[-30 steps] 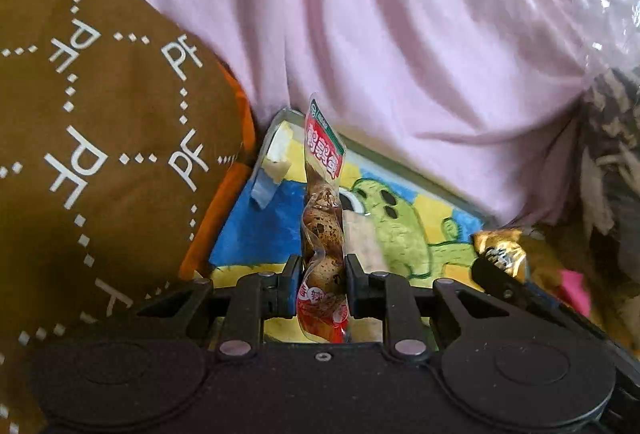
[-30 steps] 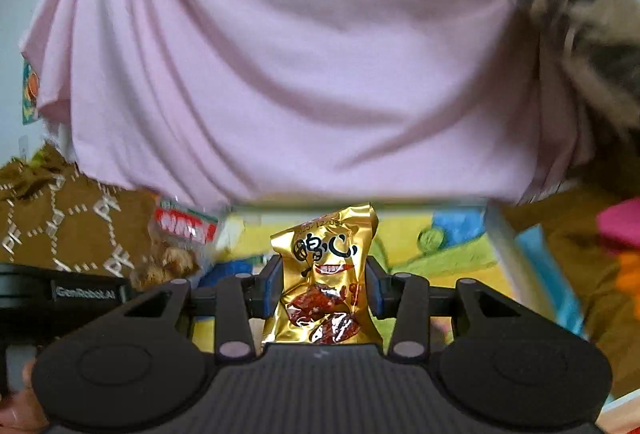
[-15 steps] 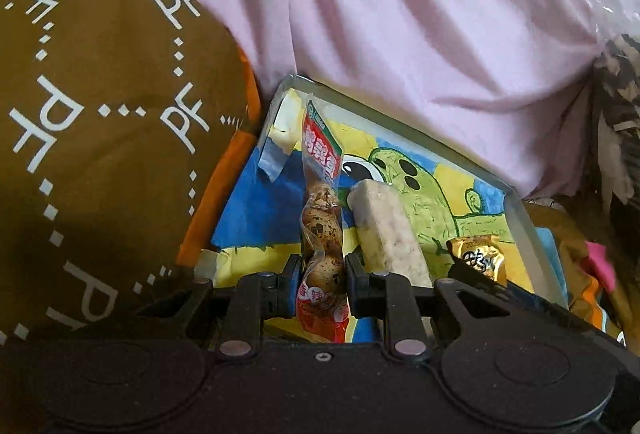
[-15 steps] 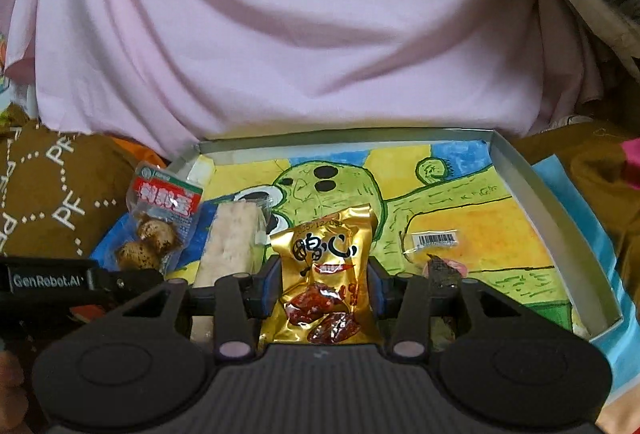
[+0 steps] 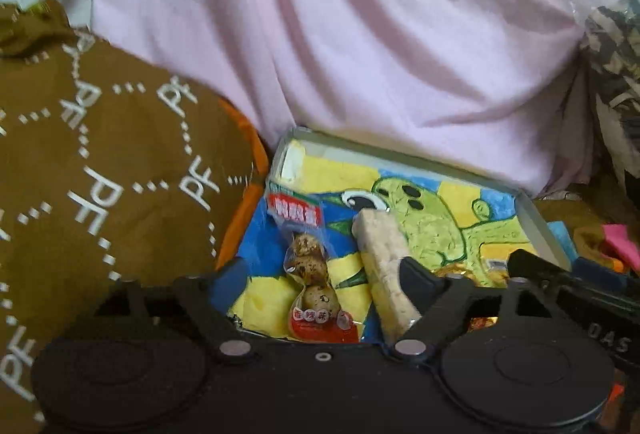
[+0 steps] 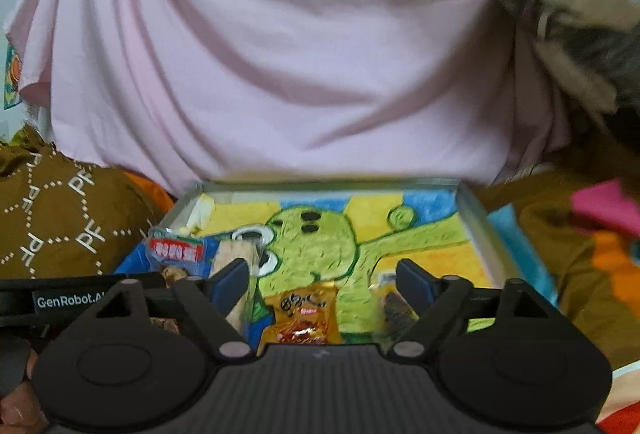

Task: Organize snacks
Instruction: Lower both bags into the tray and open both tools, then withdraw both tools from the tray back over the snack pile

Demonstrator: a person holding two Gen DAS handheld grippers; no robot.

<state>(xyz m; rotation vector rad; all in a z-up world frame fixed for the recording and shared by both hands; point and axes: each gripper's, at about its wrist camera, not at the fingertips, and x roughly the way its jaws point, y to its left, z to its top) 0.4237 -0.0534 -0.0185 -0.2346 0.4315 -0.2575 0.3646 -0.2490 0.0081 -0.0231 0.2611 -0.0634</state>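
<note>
Both jaws have just been opening: the left hand-held gripper [image 5: 324, 274] stands wide over the quail-egg packet [image 5: 311, 266], the right hand-held gripper [image 6: 322, 274] wide over the gold snack pouch [image 6: 302, 318]. Each snack lies loose in the painted tray [image 6: 472, 209] beside a pale bar [image 5: 386, 262]; whether more remains outside it, I cannot tell.

Shallow grey-rimmed tray [image 6: 472, 207], floor painted yellow and blue with green cartoon creature. Clear quail-egg snack pouch [image 5: 310, 254] with red label, speckled brown eggs. Pale beige wrapped snack bar [image 5: 384, 258]. Shiny gold snack packet [image 6: 302, 318], red print. Draped pale pink cloth [image 6: 280, 53]. Brown fabric [image 5: 100, 173], white dotted hexagons and "PF" letters.
</note>
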